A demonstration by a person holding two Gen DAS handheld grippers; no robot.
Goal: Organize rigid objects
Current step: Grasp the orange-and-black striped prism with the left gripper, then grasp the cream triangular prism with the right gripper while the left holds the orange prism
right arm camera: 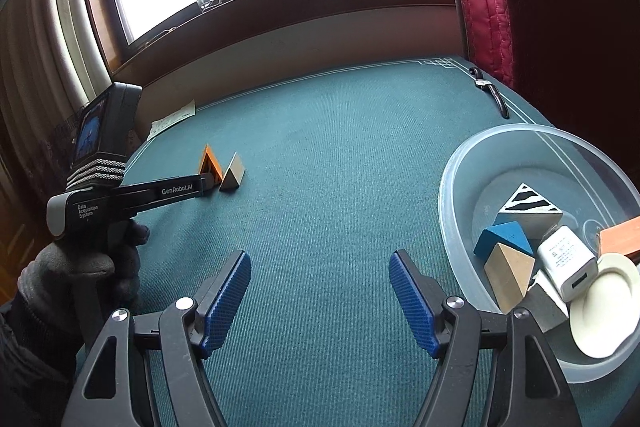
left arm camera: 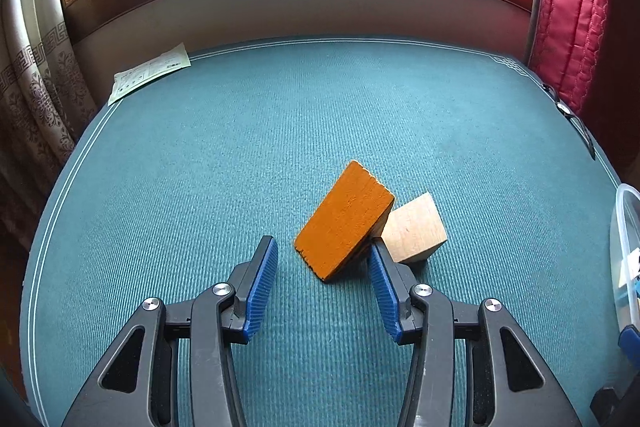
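An orange wooden wedge [left arm camera: 344, 223] lies on the teal cloth table [left arm camera: 240, 155], leaning against a plain wooden block [left arm camera: 414, 229]. My left gripper [left arm camera: 323, 247] is open just short of the wedge. The wedge's near corner sits between the fingertips, and the pads do not press it. From the right wrist view the same wedge [right arm camera: 208, 161] and plain block [right arm camera: 233, 173] stand at the far left, with the left gripper [right arm camera: 210, 183] reaching them in a gloved hand [right arm camera: 80, 267]. My right gripper [right arm camera: 320, 259] hangs open over bare cloth, nothing between its fingers.
A clear plastic bowl [right arm camera: 452, 187] at the right holds a striped block, a blue block, a plain wedge, a white charger and other pieces. A paper sheet [left arm camera: 148, 75] lies far left, a wristwatch [right arm camera: 492, 91] far right. A red quilted cushion [left arm camera: 572, 7] borders the right side.
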